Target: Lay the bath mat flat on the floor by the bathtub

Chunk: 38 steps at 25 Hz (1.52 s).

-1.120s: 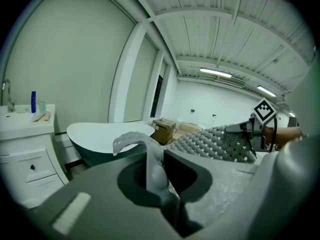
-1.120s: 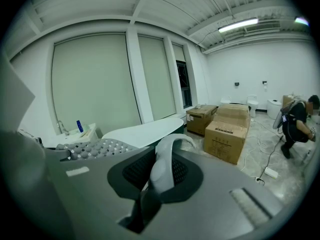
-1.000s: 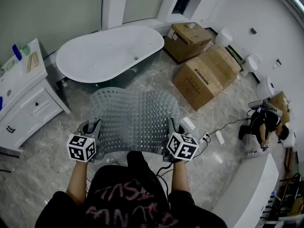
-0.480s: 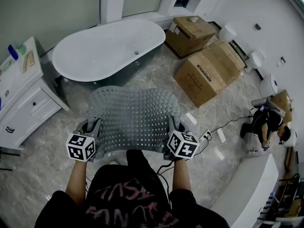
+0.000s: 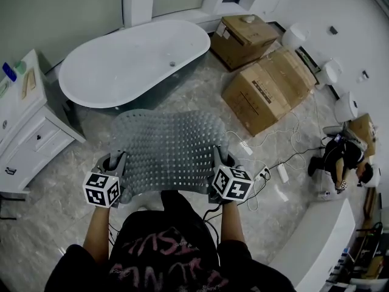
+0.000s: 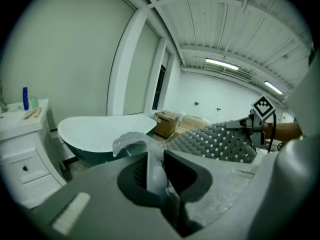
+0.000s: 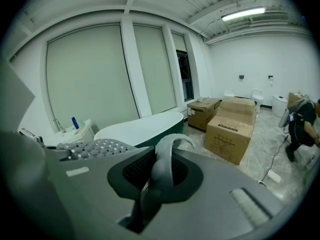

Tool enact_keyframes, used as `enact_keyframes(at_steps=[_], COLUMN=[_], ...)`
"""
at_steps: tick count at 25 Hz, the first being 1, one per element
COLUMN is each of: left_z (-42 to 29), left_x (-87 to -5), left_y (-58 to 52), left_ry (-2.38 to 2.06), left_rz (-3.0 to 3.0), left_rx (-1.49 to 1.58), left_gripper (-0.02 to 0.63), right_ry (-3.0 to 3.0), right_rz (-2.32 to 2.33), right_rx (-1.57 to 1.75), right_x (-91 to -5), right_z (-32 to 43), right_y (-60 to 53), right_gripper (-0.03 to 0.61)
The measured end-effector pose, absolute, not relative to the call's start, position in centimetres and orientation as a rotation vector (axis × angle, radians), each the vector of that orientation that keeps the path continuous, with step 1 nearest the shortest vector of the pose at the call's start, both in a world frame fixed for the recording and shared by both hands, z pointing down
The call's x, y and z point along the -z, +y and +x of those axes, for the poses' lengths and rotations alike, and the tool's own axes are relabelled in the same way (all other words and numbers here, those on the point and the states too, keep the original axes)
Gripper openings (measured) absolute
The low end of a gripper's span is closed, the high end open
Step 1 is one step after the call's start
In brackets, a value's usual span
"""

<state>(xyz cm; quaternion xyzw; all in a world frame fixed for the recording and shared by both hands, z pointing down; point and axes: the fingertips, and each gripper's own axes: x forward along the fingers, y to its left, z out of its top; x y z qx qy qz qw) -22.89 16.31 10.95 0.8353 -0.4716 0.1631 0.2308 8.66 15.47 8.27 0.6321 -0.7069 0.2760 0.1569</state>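
I have my left gripper [image 5: 117, 162] and right gripper [image 5: 220, 158] each clamped on a bath mat [image 5: 167, 145] corner, just short of the bathtub [image 5: 134, 59]; cardboard boxes [image 5: 267, 93] crowd its right, a cabinet [image 5: 30, 132] its left.

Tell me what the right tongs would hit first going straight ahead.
Past the mat they grip, the right tongs would likely meet the bathtub, or the floor just before it; depth is unclear.

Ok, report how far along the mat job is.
Done: the grey perforated rubber bath mat is spread out, one near corner clamped in the left gripper, the other in the right gripper. In hand: it hangs in the air before the white oval bathtub. Left: lowering it flat onto the marble floor and letting go.
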Motion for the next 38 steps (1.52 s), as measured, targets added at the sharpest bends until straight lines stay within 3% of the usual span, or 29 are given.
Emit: enact_keyframes(at_steps=[38], left_z=[-12.9], left_x=[-14.3], left_y=[5.2], left_ry=[-1.369], left_rz=[2.193], left_rx=[-0.603], left_gripper=[0.031], right_ry=[-2.086], right_rz=[1.602], right_rx=[-0.929], right_x=[-15.2], right_z=[17.3], right_y=[0.5], right_gripper=[0.052])
